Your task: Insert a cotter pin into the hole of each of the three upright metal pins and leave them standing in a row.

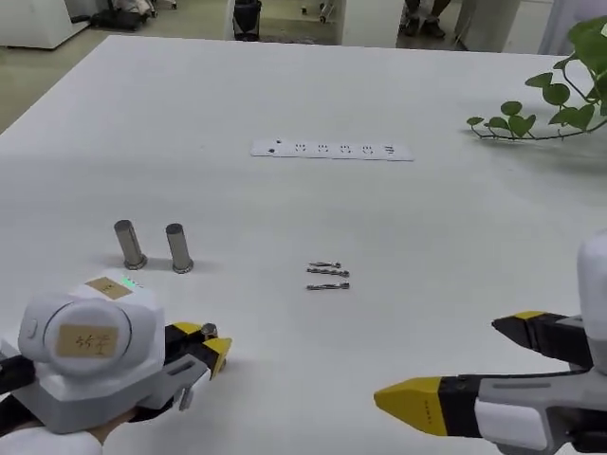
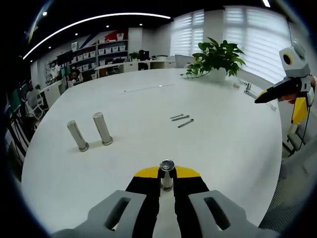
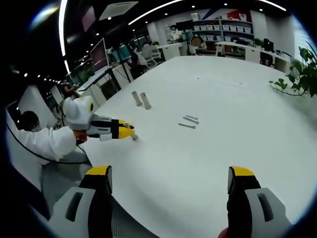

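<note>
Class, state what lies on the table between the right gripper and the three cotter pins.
Nothing: in the head view and the right gripper view, bare white table separates the right gripper from the cotter pins.

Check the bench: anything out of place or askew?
Nothing damaged. Two pins stand upright together; the third pin sits apart, between the fingers of the left gripper. Three cotter pins lie neatly side by side.

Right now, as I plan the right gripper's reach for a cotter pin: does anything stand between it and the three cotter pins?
Nothing visible does. Bare table lies between the open right gripper and the cotter pins. The left gripper, shut on a metal pin, sits off to the side, out of that line.
</note>
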The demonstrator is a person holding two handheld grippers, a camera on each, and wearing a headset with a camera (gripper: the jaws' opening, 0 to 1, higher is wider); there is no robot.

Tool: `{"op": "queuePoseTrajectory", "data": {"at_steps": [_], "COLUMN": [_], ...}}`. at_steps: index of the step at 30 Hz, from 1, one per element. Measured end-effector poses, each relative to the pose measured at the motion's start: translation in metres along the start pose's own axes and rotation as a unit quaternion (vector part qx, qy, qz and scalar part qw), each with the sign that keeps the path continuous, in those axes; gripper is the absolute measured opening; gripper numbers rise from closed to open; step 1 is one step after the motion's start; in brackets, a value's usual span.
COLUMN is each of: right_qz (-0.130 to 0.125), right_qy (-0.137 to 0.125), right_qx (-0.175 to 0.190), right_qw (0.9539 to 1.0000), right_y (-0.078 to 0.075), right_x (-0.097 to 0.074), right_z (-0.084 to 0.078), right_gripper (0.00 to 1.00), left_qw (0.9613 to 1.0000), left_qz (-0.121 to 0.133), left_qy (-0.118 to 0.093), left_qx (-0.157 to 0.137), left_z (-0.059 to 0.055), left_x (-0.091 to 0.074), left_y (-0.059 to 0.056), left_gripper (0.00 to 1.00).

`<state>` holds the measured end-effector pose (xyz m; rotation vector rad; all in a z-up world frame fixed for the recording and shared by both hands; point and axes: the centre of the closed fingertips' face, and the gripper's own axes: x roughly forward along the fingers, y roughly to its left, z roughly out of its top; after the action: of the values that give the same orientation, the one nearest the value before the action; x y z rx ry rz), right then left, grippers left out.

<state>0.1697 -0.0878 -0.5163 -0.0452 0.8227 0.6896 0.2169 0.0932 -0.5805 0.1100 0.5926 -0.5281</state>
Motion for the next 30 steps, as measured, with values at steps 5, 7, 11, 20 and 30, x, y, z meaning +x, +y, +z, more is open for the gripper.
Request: {"op": "queuePoseTrajectory", "data": {"at_steps": [5,7,11,20,30], "right_qz": [-0.001,-0.001,-0.001,0.006,0.010], "right_qy": [0.001,0.002,0.003,0.000,0.003], "right_qx": [0.001,0.004,0.002,-0.003,-0.004], "right_qw": [1.0000,1.0000,1.0000,1.0000,0.9999], "right_y": [-0.001,-0.001,-0.001,0.005,0.007], "right_x": [0.000,0.001,0.000,0.000,0.001], "right_z": [0.000,-0.001,-0.001,0.003,0.002], "right_gripper": [0.95,0.95,0.95,0.94,0.95], "left_qw": [1.0000,0.9999,0.9999,0.9996,0.9980], "left_qz": [0.001,0.001,0.003,-0.007,-0.051], "left_qy": [-0.007,-0.010,-0.015,-0.022,-0.025], "left_qx": [0.001,-0.002,-0.007,-0.016,-0.029], "left_z": [0.000,0.000,0.000,0.005,0.005], "left_x": [0.000,-0.001,-0.001,-0.005,-0.025], "left_y": [0.000,0.000,0.000,-0.001,-0.010], "left_gripper": [0.06,0.06,0.06,0.24,0.56]}}
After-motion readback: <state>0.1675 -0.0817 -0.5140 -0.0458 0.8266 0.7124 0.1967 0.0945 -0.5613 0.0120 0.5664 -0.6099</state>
